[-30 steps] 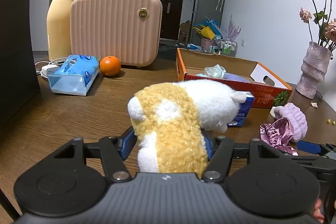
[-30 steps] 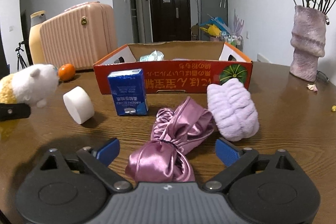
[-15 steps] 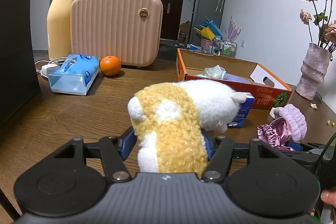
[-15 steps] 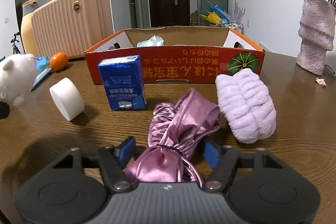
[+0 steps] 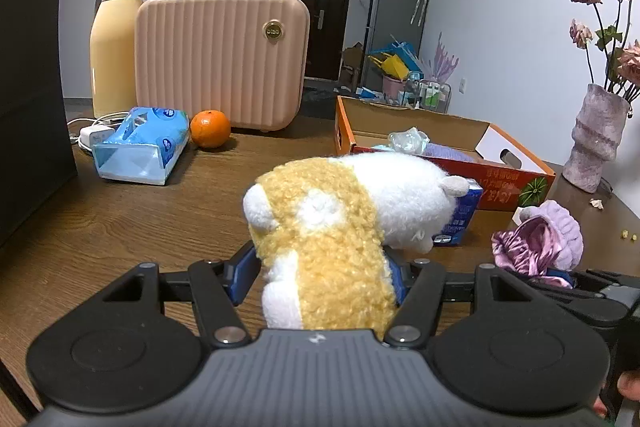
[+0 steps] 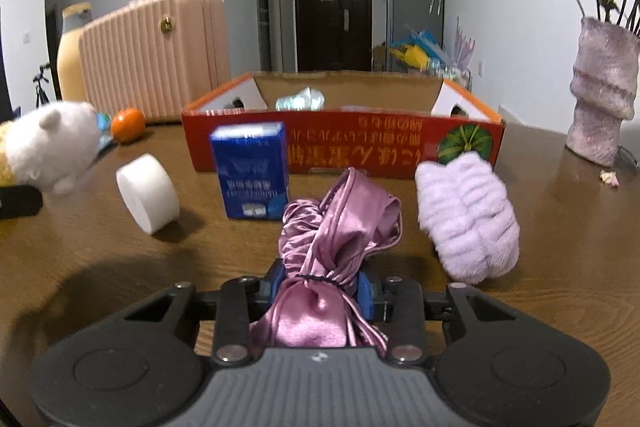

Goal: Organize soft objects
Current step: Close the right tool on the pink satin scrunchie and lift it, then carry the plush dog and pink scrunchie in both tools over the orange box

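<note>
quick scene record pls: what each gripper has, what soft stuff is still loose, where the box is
left gripper: shut on plush toy
right gripper: shut on pink satin cloth
loose soft item: lilac fluffy headband, on the table right of the cloth
box: red cardboard box, open top, behind the cloth
in box: crumpled clear plastic showing
other: blue tissue pack, white roll

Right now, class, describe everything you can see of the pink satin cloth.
The pink satin cloth is shiny, creased and bunched, cinched by a thin dark band near one end. It lies on the wooden table, pointing toward the red cardboard box, beside a fluffy lilac headband. The right hand-held gripper is shut on its tied end.
</note>
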`<state>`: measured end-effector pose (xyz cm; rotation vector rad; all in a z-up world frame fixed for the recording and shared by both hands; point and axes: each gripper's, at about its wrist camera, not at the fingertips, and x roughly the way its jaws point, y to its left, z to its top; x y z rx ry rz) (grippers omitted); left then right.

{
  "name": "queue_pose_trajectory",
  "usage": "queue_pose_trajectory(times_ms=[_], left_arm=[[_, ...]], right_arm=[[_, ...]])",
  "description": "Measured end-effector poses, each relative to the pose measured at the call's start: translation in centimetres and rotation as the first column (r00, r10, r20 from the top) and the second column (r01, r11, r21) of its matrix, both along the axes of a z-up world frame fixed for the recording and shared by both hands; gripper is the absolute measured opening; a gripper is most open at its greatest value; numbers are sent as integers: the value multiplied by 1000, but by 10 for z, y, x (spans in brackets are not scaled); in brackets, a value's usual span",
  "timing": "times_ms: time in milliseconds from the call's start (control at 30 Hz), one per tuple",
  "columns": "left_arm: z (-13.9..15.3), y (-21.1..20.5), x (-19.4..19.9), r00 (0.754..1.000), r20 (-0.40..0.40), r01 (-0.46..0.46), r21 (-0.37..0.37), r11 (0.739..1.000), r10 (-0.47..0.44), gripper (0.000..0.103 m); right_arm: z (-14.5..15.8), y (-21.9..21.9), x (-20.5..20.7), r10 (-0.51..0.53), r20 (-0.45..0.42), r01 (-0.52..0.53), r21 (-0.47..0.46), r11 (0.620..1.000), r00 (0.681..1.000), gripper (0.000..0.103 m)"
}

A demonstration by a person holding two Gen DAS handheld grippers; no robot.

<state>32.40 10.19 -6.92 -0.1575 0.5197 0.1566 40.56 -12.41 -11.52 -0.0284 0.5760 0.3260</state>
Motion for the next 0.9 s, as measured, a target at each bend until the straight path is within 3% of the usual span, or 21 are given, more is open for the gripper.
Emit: queue_pose_trajectory(times_ms=[333, 900], left_arm=[[2, -1, -3, 1000, 21, -3, 0, 1000, 3, 63], [12, -4, 0, 999, 51, -7, -32, 999, 8, 63]], right_arm=[[23, -8, -18, 11, 120, -19, 62, 998, 993, 34], [43, -6, -26, 44, 219, -60, 65, 996, 975, 34]])
